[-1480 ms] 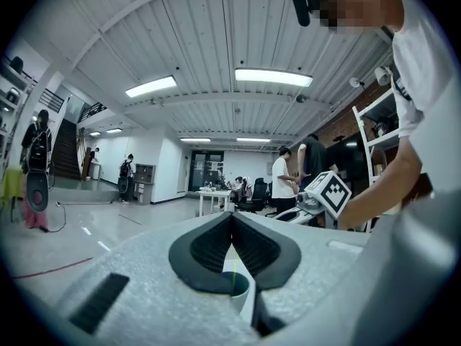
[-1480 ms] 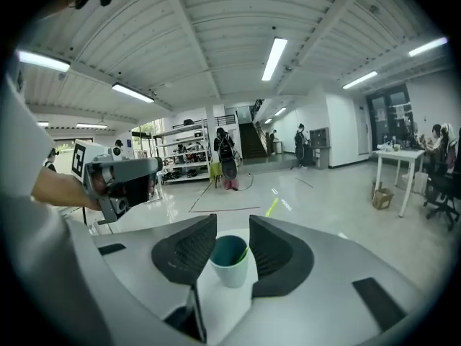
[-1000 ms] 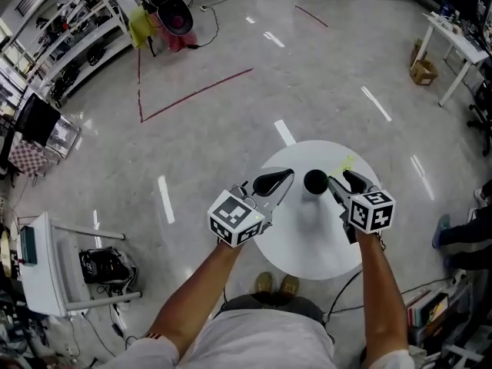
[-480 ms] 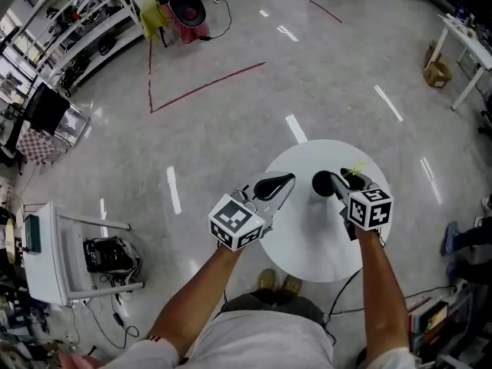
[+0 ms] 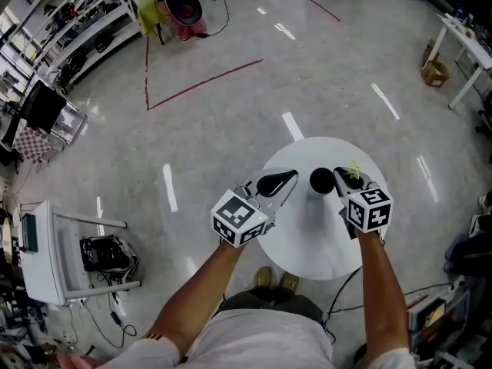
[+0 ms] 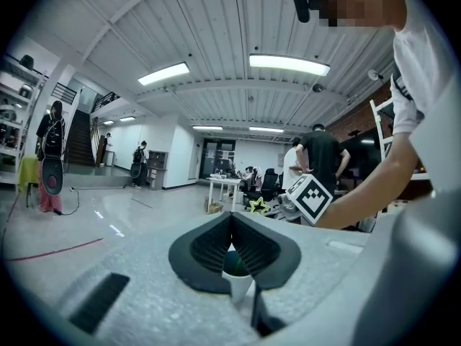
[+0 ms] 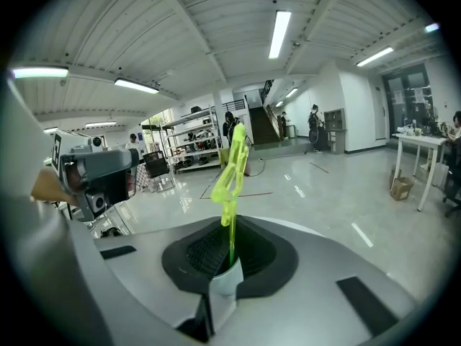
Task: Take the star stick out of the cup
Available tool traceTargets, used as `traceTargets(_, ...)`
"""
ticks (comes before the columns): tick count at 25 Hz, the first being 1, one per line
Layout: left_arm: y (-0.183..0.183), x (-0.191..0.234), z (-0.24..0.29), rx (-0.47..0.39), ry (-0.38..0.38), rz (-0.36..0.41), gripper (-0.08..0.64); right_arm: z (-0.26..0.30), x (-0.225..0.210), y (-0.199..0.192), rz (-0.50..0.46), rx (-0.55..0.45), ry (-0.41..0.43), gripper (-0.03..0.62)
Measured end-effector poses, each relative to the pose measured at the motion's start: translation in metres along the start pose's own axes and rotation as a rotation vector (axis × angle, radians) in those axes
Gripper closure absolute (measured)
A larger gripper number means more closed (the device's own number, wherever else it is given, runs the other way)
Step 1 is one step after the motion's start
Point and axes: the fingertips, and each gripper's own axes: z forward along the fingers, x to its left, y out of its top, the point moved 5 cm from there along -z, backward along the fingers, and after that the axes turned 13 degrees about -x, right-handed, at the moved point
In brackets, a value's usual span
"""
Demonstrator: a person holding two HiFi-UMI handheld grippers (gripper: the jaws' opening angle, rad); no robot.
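Star stick [image 5: 353, 171], bright yellow-green, stands up out of the cup [image 5: 320, 181] at the cup's 3 o'clock side. Our right gripper [image 5: 342, 177] is closing its jaws on the thin stick, which sits between them. Our left gripper [image 5: 288, 178] hovers at the cup's 9 o'clock, jaws pressed together. Both our arms reach out over the round white table [image 5: 307, 244]. Each gripper's cube [image 5: 369, 209] shows black and white squares.

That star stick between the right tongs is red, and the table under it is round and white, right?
Not red: the right gripper view shows the star stick is yellow-green. It is between the right tongs, whose jaws are closing on it, and the table under it is round and white.
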Motion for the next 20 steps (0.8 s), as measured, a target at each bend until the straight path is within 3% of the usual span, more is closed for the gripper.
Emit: traceTargets(20, 0.024, -0.018, 0.003, -0.061, -0.073, 0.015, 0.545, -0.069, 0.048, 0.092, -0.101, -0.139, 0.051, 0.571)
